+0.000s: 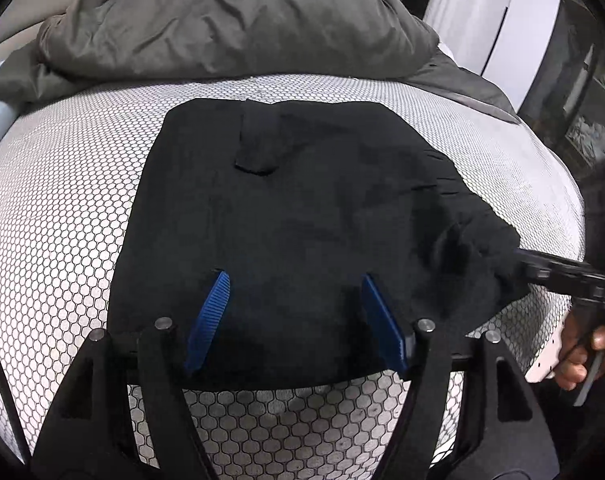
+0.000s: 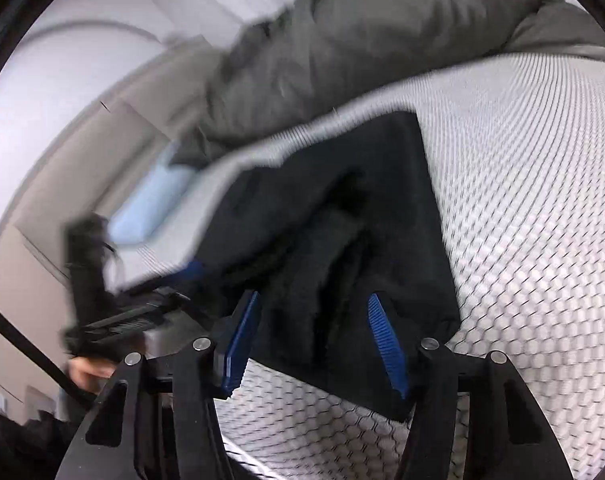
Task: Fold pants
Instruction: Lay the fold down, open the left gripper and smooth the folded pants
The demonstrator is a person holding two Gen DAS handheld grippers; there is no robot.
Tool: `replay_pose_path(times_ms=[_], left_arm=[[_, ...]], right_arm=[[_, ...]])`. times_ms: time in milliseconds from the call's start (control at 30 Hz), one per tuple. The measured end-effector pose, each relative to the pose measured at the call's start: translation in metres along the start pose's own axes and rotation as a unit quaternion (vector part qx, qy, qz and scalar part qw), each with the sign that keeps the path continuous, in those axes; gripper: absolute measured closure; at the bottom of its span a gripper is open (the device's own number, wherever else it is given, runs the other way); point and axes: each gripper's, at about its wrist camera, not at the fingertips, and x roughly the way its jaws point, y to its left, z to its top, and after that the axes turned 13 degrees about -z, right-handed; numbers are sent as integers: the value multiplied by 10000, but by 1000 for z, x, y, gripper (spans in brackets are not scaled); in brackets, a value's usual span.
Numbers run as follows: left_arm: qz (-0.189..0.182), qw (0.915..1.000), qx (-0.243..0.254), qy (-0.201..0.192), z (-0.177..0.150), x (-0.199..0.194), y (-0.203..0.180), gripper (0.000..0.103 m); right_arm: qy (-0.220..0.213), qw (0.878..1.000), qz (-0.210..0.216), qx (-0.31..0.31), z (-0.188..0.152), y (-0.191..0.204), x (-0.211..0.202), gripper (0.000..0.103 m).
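The bed (image 1: 62,208) carries a white cover printed with a black honeycomb pattern. Black pants (image 1: 286,216) lie folded and fairly flat on its near half, one narrow strip doubled back over the top. Behind them a crumpled grey duvet (image 1: 230,20) is heaped across the far side of the mattress.

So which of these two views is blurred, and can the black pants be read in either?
Left wrist view: sharp, fisheye-bent; the pants are a near-featureless black, folds barely readable. Right wrist view: motion-smeared, worst at left over the grey duvet; the pants' edges stay legible.
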Motion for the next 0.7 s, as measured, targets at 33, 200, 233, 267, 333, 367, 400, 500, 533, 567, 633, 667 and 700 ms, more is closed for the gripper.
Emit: replay_pose_path(times_ms=[33, 200, 233, 267, 333, 367, 400, 500, 533, 567, 633, 667, 700], left_arm=[[-75, 10000, -27, 8, -1, -2, 2, 37], [-334, 9993, -186, -23, -1, -9, 8, 37], [-350, 9992, -182, -34, -1, -10, 8, 37], [-347, 9992, -180, -36, -2, -9, 8, 37], [-345, 9992, -214, -40, -3, -10, 8, 37], [-361, 9991, -233, -46, -3, -9, 9, 37], [-383, 9989, -245, -59, -4, -10, 9, 37], [-406, 9988, -263, -77, -5, -12, 8, 37], [-412, 9988, -256, -83, -6, -13, 8, 37], [-417, 9988, -261, -82, -6, -12, 8, 37], [-401, 9988, -258, -66, -6, -11, 9, 37], [-394, 9989, -259, -67, -6, -12, 9, 37], [-390, 9989, -267, -71, -7, -14, 10, 37]], right_arm=[[61, 10000, 23, 35, -2, 0, 5, 48], [210, 9963, 420, 718, 25, -13, 33, 48], [279, 9937, 494, 971, 32, -19, 42, 48], [351, 9905, 586, 1196, 37, -26, 50, 48], [337, 9842, 734, 1575, 43, -34, 57, 72], [181, 9841, 772, 1592, 48, -34, 55, 76], [-73, 9864, 788, 1438, 53, -28, 47, 82], [-931, 9945, 309, 364, 66, 5, 18, 86], [-975, 9952, -26, 85, 68, 12, 17, 85], [-902, 9939, -608, -194, 68, 16, 23, 85], [-588, 9887, -1354, -253, 64, 11, 36, 74], [-386, 9874, -1535, -45, 59, -2, 37, 73], [-386, 9869, -1565, 93, 58, -8, 35, 70]])
